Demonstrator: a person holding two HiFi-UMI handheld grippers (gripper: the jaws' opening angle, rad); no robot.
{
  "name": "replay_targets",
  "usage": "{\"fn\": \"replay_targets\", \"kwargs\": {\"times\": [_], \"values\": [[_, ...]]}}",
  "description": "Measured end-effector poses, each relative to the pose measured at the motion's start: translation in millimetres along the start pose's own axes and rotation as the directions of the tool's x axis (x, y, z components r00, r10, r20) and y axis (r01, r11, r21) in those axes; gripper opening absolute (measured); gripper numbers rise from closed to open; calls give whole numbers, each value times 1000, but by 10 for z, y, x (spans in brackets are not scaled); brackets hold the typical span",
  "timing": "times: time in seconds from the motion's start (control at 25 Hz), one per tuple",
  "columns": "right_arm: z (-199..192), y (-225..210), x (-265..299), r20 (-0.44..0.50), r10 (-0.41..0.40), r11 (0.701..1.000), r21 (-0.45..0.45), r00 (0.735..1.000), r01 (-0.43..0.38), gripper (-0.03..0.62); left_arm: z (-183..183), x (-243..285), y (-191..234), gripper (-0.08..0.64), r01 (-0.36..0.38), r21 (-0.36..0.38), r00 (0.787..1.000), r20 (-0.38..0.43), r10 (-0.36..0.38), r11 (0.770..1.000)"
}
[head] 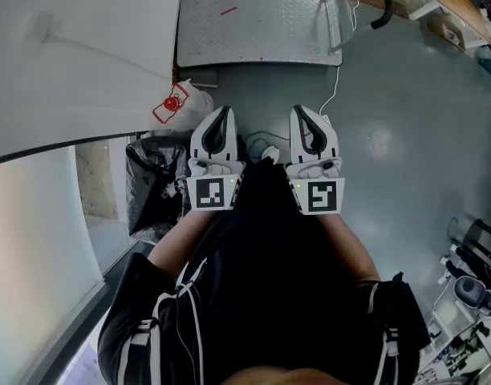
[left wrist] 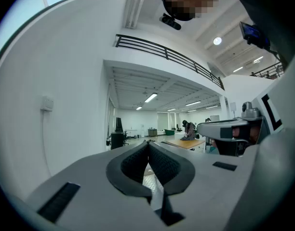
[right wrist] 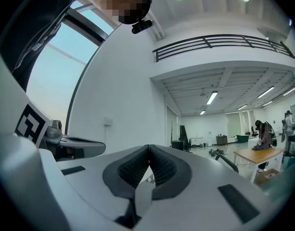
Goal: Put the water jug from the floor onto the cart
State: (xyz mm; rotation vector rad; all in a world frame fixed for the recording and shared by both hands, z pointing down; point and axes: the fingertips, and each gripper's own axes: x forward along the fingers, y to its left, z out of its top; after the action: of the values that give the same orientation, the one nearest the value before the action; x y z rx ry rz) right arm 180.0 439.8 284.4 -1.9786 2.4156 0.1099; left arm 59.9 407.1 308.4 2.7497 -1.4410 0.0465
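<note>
Left tongs (head: 222, 112) and right tongs (head: 300, 111) are being held closed and empty before the platform cart (head: 253, 30); the water jug, unseen, apparently needs locating first.

Bright even ceiling-light illumination, soft shadows, strong fisheye bending with dark corners, sharp focus throughout
</note>
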Motion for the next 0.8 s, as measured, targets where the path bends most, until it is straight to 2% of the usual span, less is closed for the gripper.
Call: {"fn": "replay_targets", "kwargs": {"times": [0.2, 0.4, 0.56, 0.68, 0.8], "values": [[-53, -40, -49, -11, 18, 999, 30, 1000, -18, 18, -47, -40, 7, 18, -35, 17, 999, -20, 36, 999], [-156, -27, -43, -28, 50, 995, 82, 998, -48, 18, -178, -65, 7, 18, -35, 30, 998, -54, 37, 999], [-198, -52, 31, -35, 48, 996, 80, 998, -45, 18, -307, -25, 5, 18, 14, 59, 996, -91, -9, 998], [-233, -99, 127, -45, 40, 997, 71, 998, -37, 18, -418, 85, 26, 18, 30, 28, 991, -131, -26, 999], [-309, -195, 228, -77, 30, 998, 63, 997, -25, 18, -428, 268, 53, 18, 48, 1, 990, -131, -47, 999]]}}
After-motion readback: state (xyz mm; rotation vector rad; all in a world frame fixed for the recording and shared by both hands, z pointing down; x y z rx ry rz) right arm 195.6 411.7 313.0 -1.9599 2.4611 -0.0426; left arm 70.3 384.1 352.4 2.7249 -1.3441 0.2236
